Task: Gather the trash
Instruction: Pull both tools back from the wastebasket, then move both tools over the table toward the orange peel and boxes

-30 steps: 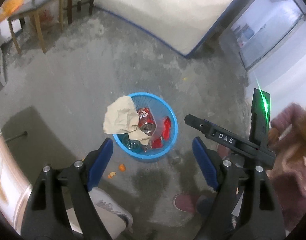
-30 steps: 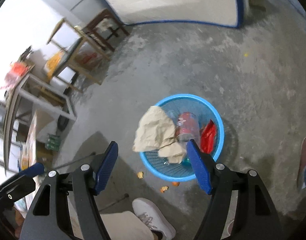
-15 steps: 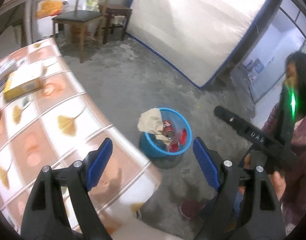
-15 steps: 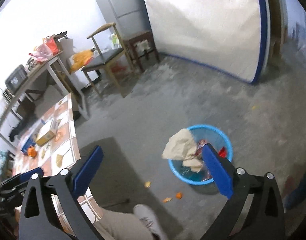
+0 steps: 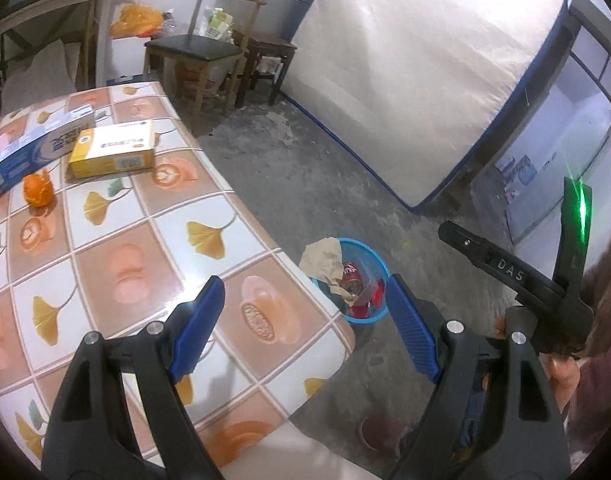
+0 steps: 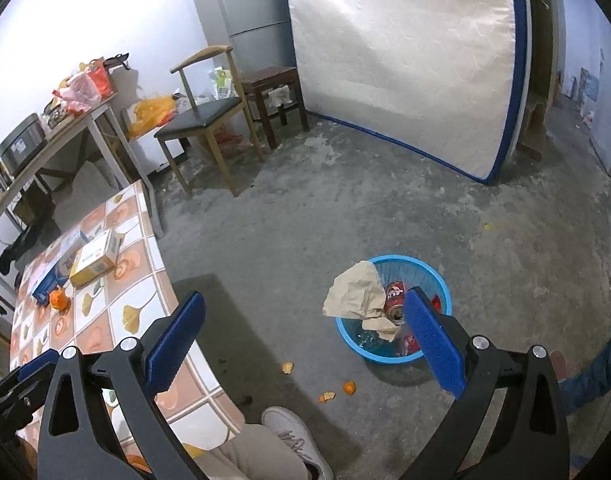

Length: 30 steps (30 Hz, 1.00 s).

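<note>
A blue basket (image 5: pixel 379 258) (image 6: pixel 409 258) stands on the concrete floor beside the table's corner. It holds crumpled brown paper (image 5: pixel 323 258) (image 6: pixel 357 292), a red can (image 5: pixel 351 274) (image 6: pixel 395 300) and a red wrapper (image 5: pixel 379 294). My left gripper (image 5: pixel 305 326) hangs open above the table's corner, nothing between its blue pads. My right gripper (image 6: pixel 305 336) stands wide open over the floor, well above the basket and holding nothing. Orange peel bits (image 6: pixel 287 367) and a small orange (image 6: pixel 348 388) lie on the floor near the basket.
A tiled-pattern table (image 5: pixel 145 240) (image 6: pixel 153 280) carries a yellow box (image 5: pixel 113 152), a blue box (image 5: pixel 37 148) and an orange (image 5: pixel 37 190). A chair (image 6: pixel 201 120), a stool, a mattress (image 6: pixel 405 60) and a fridge line the far wall. The person's shoe (image 6: pixel 289 428) is below.
Both grippers have risen and drawn back from the basket, which now looks smaller. The table has come into view. The right jaws stand wider than a second ago.
</note>
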Available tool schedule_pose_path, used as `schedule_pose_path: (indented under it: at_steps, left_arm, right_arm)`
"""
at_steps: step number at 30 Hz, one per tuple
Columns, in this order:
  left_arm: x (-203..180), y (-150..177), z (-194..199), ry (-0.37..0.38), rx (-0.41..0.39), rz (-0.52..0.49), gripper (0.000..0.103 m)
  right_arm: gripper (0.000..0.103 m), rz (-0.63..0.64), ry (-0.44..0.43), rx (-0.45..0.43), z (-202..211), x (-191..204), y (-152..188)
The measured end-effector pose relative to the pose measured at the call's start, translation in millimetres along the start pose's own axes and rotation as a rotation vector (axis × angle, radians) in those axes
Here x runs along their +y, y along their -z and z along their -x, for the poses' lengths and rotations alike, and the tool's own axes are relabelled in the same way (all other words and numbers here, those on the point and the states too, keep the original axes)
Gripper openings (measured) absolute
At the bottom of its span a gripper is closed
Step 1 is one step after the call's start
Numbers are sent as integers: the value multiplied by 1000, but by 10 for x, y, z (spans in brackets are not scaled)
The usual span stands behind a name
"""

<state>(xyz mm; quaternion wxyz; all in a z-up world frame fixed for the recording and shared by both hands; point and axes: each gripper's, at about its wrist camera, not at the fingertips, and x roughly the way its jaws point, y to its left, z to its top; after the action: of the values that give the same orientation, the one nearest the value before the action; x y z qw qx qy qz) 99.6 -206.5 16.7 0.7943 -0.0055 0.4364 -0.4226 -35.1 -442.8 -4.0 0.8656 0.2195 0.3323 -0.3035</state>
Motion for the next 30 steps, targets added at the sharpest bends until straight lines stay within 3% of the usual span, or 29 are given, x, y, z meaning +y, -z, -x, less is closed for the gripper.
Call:
schedule_pose_path:
  at_steps: [6,13,19,30]
  left_arm:
    - [250,33,130,-30,-31,48,78]
    - [593,11,352,-90,-72,97,80]
    - [963,-23,616,-178,-100,136,82]
    - [1696,37,1183,-346,-161,259,87]
  right_arm:
    - [97,138,115,17,3,334,-8]
    - [96,277,138,-25,80,873,9]
    - [96,343,55,-54,99,1412,25]
    - [96,390,-211,3,-52,2010,150]
